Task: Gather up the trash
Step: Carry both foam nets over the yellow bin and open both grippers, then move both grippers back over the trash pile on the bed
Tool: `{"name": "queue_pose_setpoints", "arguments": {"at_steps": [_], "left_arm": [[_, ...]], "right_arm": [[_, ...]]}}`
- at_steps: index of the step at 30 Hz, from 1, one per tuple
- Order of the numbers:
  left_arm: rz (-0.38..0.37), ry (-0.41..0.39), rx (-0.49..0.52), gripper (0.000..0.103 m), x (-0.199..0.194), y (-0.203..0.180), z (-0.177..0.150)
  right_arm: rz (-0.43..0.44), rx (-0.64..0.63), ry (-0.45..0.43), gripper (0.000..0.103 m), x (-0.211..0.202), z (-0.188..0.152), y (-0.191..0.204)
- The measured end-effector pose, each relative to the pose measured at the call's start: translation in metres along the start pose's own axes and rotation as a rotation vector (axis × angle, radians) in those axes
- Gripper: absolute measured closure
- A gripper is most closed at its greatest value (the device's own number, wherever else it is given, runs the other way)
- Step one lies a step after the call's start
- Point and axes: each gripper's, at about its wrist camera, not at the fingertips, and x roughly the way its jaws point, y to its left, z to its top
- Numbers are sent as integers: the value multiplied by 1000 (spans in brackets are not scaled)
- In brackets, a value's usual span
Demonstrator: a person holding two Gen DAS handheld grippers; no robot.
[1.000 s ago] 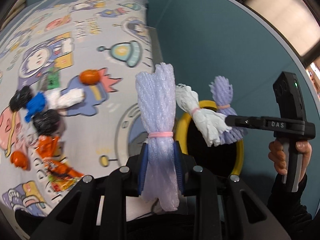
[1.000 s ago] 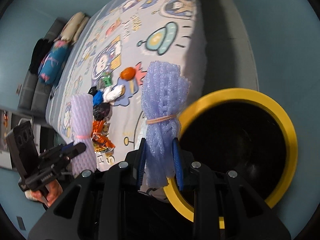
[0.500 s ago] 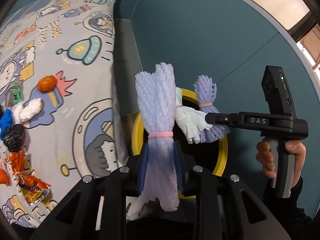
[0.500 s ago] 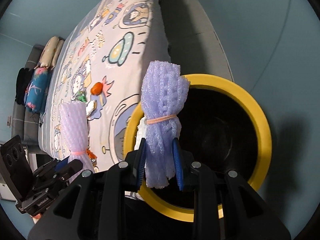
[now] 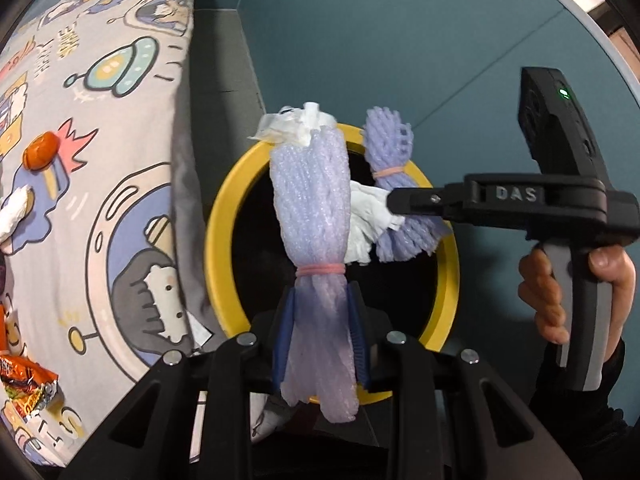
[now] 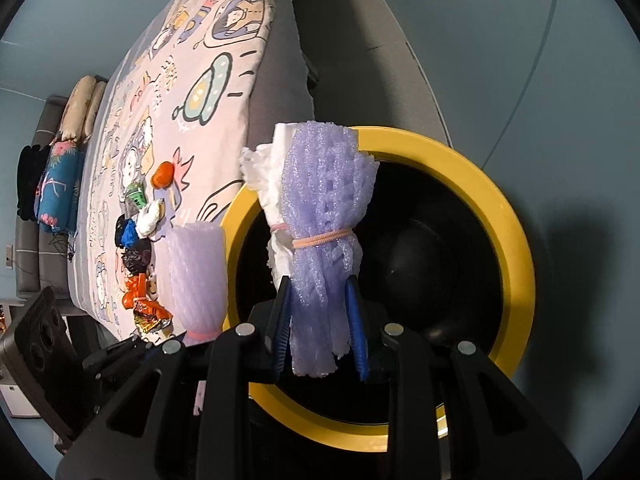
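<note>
Here, I am holding a pale foam net upright in my left gripper and a purple foam net upright in my right gripper, fingers clamping both above the yellow-rimmed bin beside the bed.

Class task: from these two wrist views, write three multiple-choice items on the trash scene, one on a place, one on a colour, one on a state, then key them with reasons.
1. The bin stands:
A. on the bed
B. beside the bed
C. under a desk

2. Its rim is:
A. yellow
B. red
C. white

3. The left gripper is:
A. open, empty
B. shut on pale foam netting
C. out of view

Key: 1 B, the bin sits on the floor by the bed edge. 2 A, a yellow ring frames the black inside. 3 B, the pads pinch the pale foam netting.
</note>
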Motion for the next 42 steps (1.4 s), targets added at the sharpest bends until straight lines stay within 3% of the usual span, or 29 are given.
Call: {"name": "queue_pose_setpoints", "arguments": {"at_steps": [4, 11, 19, 27, 42], "left_arm": [[-12, -21, 17, 76, -7, -5, -1], [-15, -47, -16, 50, -17, -1, -2], [2, -85, -54, 44, -37, 16, -5], [47, -161, -138, 38, -72, 53, -13], [181, -256, -325, 26, -133, 138, -48]], "right_arm": [[-7, 17, -15, 73, -3, 3, -3], [-14, 35, -33, 65, -9, 5, -8], [-14, 25, -63, 62, -18, 6, -1], [9, -68, -89, 58, -21, 5, 41], [36, -315, -13, 52, 14, -1, 148]]}}
